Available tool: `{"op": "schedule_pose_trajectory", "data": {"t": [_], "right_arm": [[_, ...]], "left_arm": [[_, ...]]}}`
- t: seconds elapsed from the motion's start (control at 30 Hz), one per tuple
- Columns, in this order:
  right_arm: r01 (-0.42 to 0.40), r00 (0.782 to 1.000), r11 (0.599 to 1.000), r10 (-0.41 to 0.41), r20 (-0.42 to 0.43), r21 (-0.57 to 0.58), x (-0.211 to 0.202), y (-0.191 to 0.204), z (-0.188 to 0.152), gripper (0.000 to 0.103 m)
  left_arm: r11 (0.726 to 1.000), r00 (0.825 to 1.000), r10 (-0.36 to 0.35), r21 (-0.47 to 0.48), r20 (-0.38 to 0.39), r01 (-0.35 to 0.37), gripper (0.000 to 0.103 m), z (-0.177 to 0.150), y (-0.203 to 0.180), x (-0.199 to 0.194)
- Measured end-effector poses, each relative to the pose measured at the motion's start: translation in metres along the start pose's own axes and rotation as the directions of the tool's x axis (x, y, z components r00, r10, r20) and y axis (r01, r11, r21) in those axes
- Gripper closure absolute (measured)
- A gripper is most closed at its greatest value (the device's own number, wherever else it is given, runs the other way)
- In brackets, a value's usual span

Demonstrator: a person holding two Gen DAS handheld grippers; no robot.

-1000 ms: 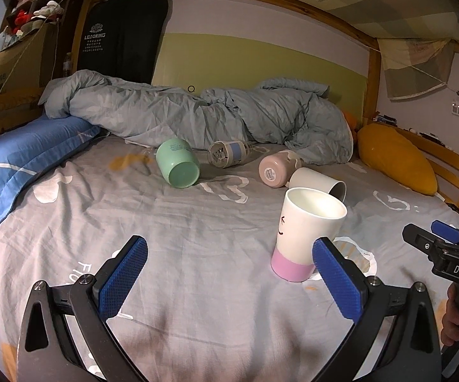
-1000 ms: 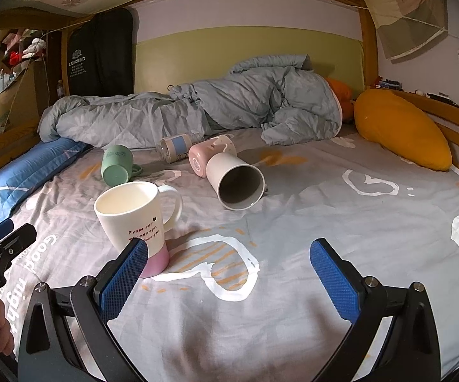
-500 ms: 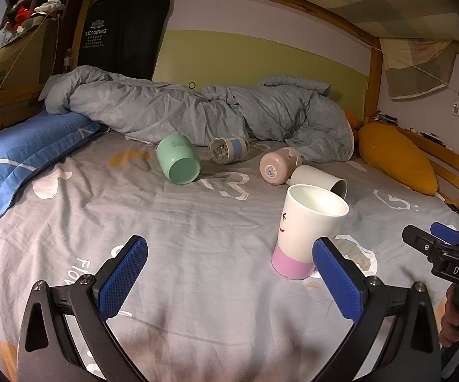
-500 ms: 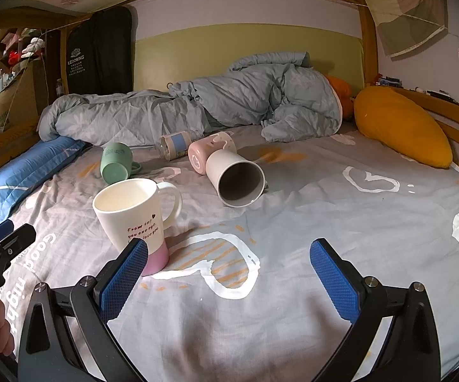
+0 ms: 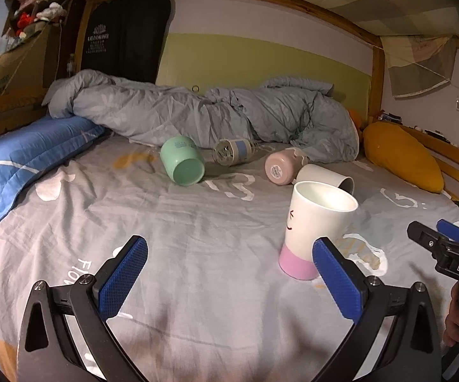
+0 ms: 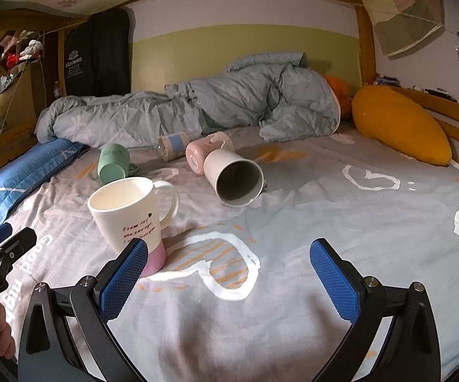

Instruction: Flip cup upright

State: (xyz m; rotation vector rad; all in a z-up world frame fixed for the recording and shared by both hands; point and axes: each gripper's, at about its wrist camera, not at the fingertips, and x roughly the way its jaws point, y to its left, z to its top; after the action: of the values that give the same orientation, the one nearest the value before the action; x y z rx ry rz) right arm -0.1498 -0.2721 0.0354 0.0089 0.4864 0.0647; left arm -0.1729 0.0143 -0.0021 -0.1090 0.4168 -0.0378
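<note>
Little is shifting since a second ago: both grippers are staying low over the grey bedsheet [image 5: 197, 229], the left view creeping only slightly nearer the cups. The left gripper [image 5: 229, 278] is hovering with its blue pads spread wide and nothing between them; the right gripper [image 6: 228, 275] is likewise gaping and empty. The white-and-pink mug [image 6: 130, 219] is standing upright on the sheet, just ahead of the right gripper's left pad, handle pointing away. Behind it, the white cup [image 6: 234, 176], pink cup [image 6: 202, 154], green cup [image 5: 181, 160] and small jar [image 5: 232, 152] are all lying on their sides. Red script on the mug is too small to read; "DAS" is showing on the right gripper's body in the left view.
</note>
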Motion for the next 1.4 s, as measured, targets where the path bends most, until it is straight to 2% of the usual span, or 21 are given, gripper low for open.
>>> {"op": "schedule_pose_trajectory", "data": {"t": [0.07, 0.13, 0.23, 0.43, 0.77, 0.9, 1.1, 1.4], "right_arm": [[0.034, 0.998, 0.999, -0.034, 0.05, -0.004, 0.004, 0.001, -0.009, 0.0], [0.031, 0.995, 1.0, -0.031, 0.099, 0.002, 0.006, 0.001, -0.016, 0.0], [0.033, 0.987, 0.999, -0.034, 0.158, 0.008, 0.009, 0.002, -0.024, 0.0], [0.032, 0.992, 0.999, -0.031, 0.122, -0.008, 0.021, 0.007, -0.028, 0.0], [0.072, 0.99, 0.997, -0.067, 0.127, -0.033, 0.019, 0.015, -0.03, 0.0], [0.078, 0.99, 0.997, -0.075, 0.115, -0.021, 0.021, 0.011, -0.031, 0.0], [0.086, 0.99, 0.996, -0.085, 0.11, -0.005, 0.021, 0.008, -0.031, 0.0], [0.102, 0.99, 0.995, -0.1, 0.101, -0.017, 0.022, 0.01, -0.031, 0.0]], "left_arm": [[1.0, 0.999, 0.013, 0.005, 0.032, -0.013, 0.0, -0.006, 0.0, 0.004], [1.0, 0.998, 0.016, 0.011, 0.054, -0.016, 0.0, -0.011, 0.001, 0.009], [1.0, 1.0, 0.013, 0.005, 0.023, -0.013, 0.0, -0.015, 0.001, 0.02], [0.999, 1.0, -0.005, -0.037, 0.016, 0.005, 0.0, -0.02, 0.008, 0.022], [0.998, 0.997, 0.038, 0.057, 0.061, -0.041, 0.0, -0.024, -0.014, 0.015], [0.995, 0.994, 0.078, 0.056, 0.072, -0.082, 0.0, -0.024, -0.015, 0.014], [0.997, 0.996, 0.069, 0.031, 0.053, -0.071, 0.0, -0.024, -0.008, 0.017], [0.995, 0.996, 0.071, 0.064, 0.062, -0.075, 0.0, -0.024, -0.012, 0.016]]}}
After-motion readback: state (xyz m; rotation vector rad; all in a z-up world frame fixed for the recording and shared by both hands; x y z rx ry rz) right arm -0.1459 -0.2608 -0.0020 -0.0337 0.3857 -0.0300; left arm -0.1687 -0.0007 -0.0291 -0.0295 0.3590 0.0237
